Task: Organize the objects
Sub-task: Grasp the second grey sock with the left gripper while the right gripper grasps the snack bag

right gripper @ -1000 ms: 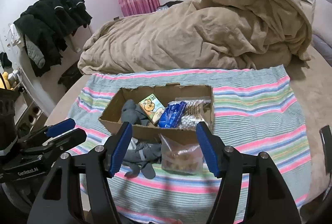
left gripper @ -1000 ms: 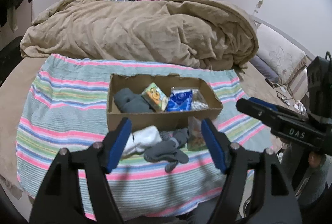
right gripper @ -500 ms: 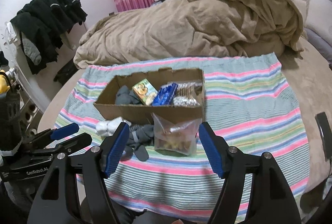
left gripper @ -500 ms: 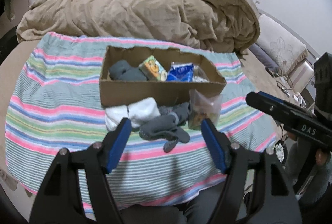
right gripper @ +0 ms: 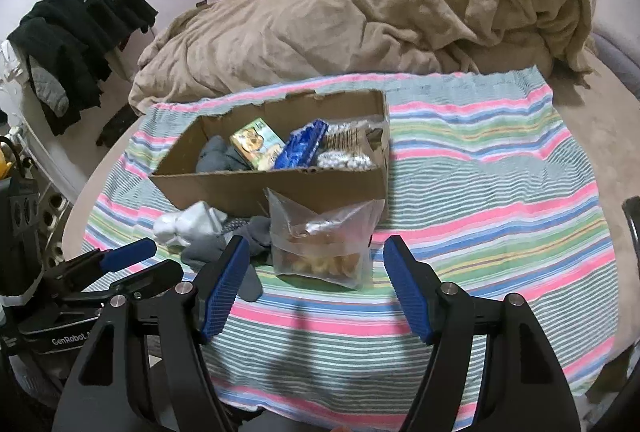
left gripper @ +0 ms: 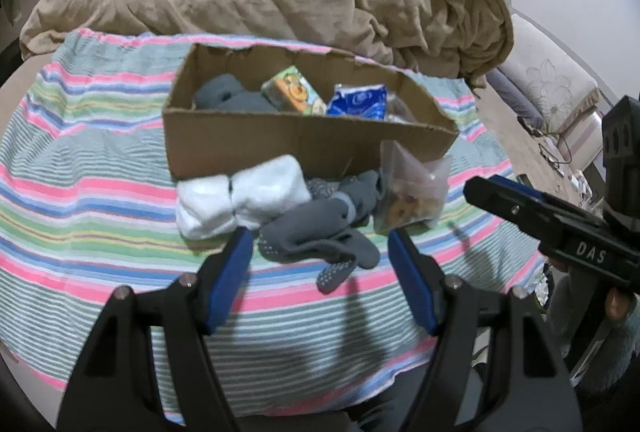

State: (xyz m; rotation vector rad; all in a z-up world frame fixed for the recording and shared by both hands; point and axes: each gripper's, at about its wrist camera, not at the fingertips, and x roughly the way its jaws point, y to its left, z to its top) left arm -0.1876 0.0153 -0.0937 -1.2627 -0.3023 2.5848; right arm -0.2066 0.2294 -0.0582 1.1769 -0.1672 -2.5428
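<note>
I am working over a striped cloth (left gripper: 100, 191) with a box (right gripper: 280, 187) at its middle — snacks and socks are already sitting inside, probably sorted. Outside its near wall, white socks (left gripper: 240, 199), grey socks (left gripper: 320, 232) and a snack bag (right gripper: 320, 244) are waiting. My left gripper (left gripper: 320, 272) is tilting down toward the grey socks at 12 o'clock, jaws released, nothing between them. My right gripper (right gripper: 316, 280) is tilting down too — released around the bag, not touching it.
</note>
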